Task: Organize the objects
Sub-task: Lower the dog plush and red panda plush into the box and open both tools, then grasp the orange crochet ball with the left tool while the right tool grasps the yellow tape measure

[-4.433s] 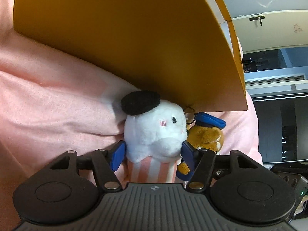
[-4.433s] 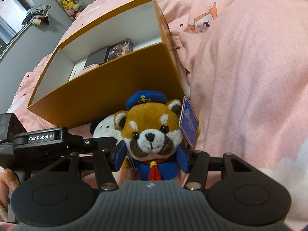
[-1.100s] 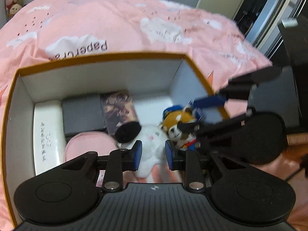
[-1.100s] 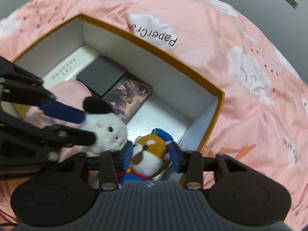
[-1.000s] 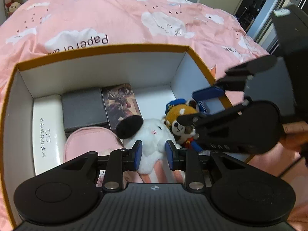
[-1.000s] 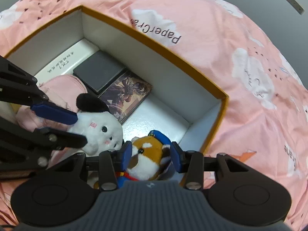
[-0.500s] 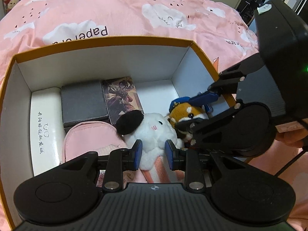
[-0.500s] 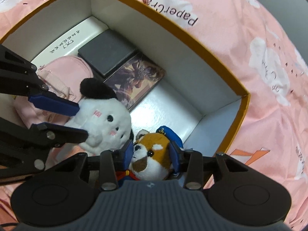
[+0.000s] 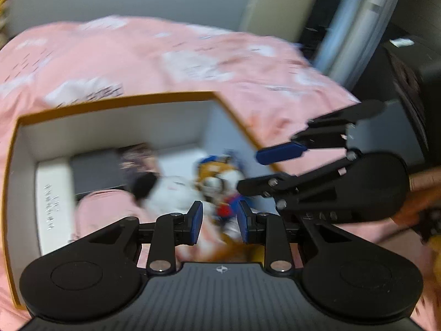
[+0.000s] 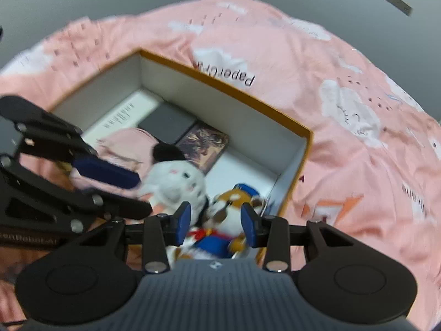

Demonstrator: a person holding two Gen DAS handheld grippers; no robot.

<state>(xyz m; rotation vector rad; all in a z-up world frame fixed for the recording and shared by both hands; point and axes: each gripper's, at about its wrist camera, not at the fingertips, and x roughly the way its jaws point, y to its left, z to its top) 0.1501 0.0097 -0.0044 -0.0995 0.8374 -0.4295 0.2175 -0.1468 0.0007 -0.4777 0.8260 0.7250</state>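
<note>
Both soft toys are now in the box point(image 10: 307, 149), so most of the tidying looks done. I see nothing loose on the pink blanket point(image 10: 344, 63), so little seems left.

The box is orange outside and white inside. It sits on the blanket. In it are a white booklet point(image 10: 124, 115), a grey case point(image 10: 168, 122), a picture card point(image 10: 205, 143) and a pink pouch point(image 10: 124, 143). The white plush point(image 10: 173, 182) with the black hat lies by the pouch. The fox plush point(image 10: 231, 201) in the blue hat lies just beside it, near the box corner.

The left gripper point(image 9: 219, 222) is apart with nothing in it. The right gripper point(image 10: 215, 223) hangs over the fox plush and its pads do not squeeze it
</note>
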